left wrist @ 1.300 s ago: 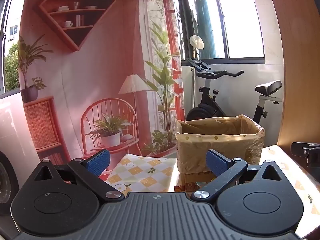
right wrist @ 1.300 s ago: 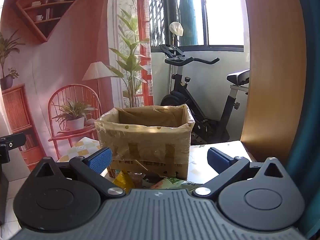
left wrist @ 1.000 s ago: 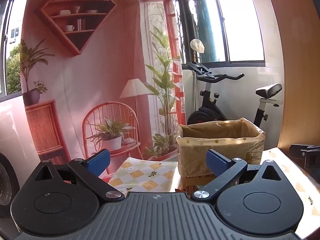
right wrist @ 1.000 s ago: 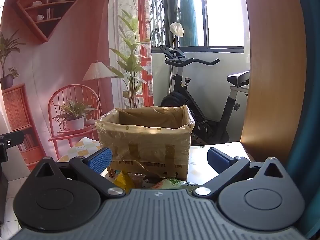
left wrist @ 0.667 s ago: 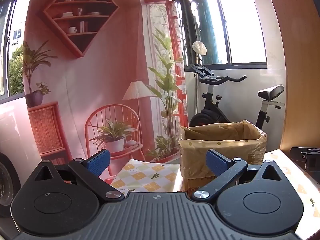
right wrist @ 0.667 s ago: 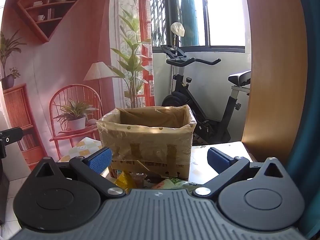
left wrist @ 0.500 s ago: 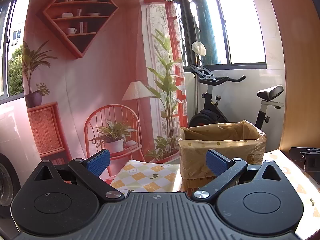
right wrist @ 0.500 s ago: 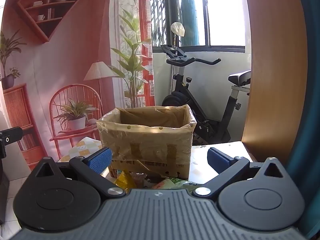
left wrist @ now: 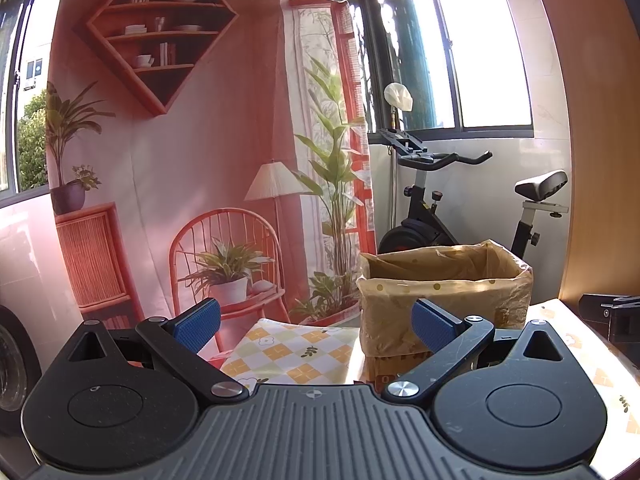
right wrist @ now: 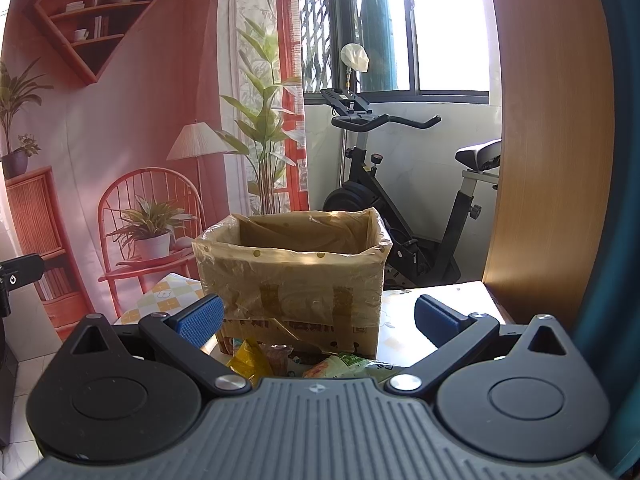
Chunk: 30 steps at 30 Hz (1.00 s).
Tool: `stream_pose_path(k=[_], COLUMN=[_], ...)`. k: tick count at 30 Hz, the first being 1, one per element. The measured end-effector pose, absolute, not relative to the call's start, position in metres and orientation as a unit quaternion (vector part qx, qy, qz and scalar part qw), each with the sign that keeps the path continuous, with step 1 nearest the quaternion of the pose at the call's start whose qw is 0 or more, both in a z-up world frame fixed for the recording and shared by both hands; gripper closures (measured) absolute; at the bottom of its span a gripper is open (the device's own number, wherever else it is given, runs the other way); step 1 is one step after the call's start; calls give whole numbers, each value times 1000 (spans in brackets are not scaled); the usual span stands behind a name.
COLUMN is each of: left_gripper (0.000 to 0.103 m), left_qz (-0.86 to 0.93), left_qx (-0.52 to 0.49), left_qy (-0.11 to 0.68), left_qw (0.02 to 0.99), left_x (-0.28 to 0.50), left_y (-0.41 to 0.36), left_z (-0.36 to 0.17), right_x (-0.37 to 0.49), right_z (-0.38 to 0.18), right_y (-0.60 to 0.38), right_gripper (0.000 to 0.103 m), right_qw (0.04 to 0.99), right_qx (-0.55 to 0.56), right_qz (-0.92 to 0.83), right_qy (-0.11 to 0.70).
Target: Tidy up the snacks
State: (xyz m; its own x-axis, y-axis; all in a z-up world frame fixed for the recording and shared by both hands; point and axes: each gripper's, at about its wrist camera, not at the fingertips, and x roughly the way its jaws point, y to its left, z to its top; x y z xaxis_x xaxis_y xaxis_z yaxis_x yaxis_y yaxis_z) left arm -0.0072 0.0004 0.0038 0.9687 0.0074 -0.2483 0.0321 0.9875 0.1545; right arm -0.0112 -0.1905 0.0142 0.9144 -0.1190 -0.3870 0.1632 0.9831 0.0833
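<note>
box [right wrist: 294, 276]: brown cardboard, open top, clear plastic liner folded over rim, tape strips on front; on checked tablecloth [left wrist: 296, 354]
snacks [right wrist: 256, 358]: yellow and green packets, touching box's front foot
left gripper [left wrist: 316, 322]: jaws apart, empty
right gripper [right wrist: 318, 316]: jaws apart, empty

The brown box [right wrist: 292, 280] wears a clear liner dotted yellow. The surface [left wrist: 296, 350] shows yellow-and-white checks with flowers. Yellow [right wrist: 250, 362] and green [right wrist: 344, 364] snack packets lie before the box; claw pads [right wrist: 200, 320] are blue.
</note>
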Motion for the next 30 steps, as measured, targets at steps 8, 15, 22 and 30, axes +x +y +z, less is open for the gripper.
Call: stream_pose_path(k=[8, 15, 22, 30], left_gripper=[1, 1, 1, 1], left_qz=[-6, -6, -5, -6], left_qx=[79, 79, 78, 77], left_qy=[125, 125, 125, 127], left_qw=[989, 989, 989, 989], left_x=[-7, -8, -9, -9], left_y=[0, 0, 0, 0], left_z=[4, 4, 3, 1], right_x=[-11, -11, -11, -11], right_z=[14, 13, 13, 13], right_y=[-191, -192, -192, -193], right_gripper=[0, 0, 0, 0], right_qw=[977, 977, 977, 977], right_qx=[57, 57, 57, 57], right_qz=[-72, -72, -72, -72], right_qy=[194, 194, 195, 195])
